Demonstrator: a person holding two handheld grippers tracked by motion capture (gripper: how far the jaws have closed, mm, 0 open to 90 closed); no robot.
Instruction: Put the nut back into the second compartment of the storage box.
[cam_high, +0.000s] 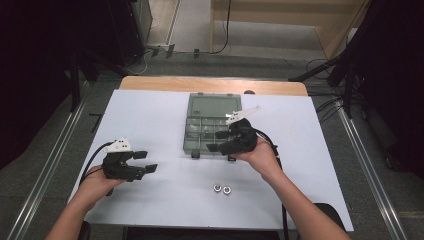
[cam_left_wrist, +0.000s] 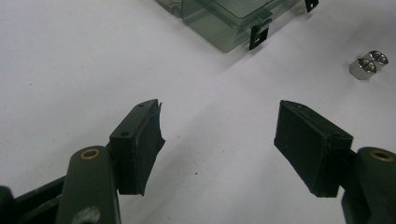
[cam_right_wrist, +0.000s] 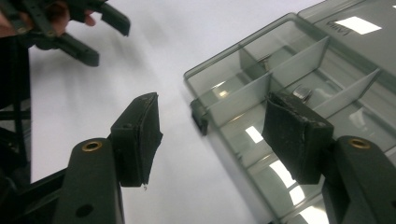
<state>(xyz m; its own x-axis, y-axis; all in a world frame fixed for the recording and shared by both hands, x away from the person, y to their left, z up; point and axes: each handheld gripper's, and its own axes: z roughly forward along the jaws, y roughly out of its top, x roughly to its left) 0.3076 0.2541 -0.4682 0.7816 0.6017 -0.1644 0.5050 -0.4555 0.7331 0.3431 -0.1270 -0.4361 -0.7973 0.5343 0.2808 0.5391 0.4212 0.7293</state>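
I see a white table (cam_high: 165, 107) on grey floor, dark stands at both sides. At left, my left gripper (cam_high: 145, 162) hovers with jaws wide and empty, bare table around it. Mid-table, the open clear box (cam_high: 212, 125) lies flat, two nuts (cam_high: 222, 189) near the front edge. My right gripper (cam_high: 216, 141) sits above the box's front compartments, jaws wide, empty. The compartments' contents are hard to make out.

Two nuts (cam_high: 222, 189), one box (cam_high: 212, 105), seemingly two grippers (cam_high: 142, 161).
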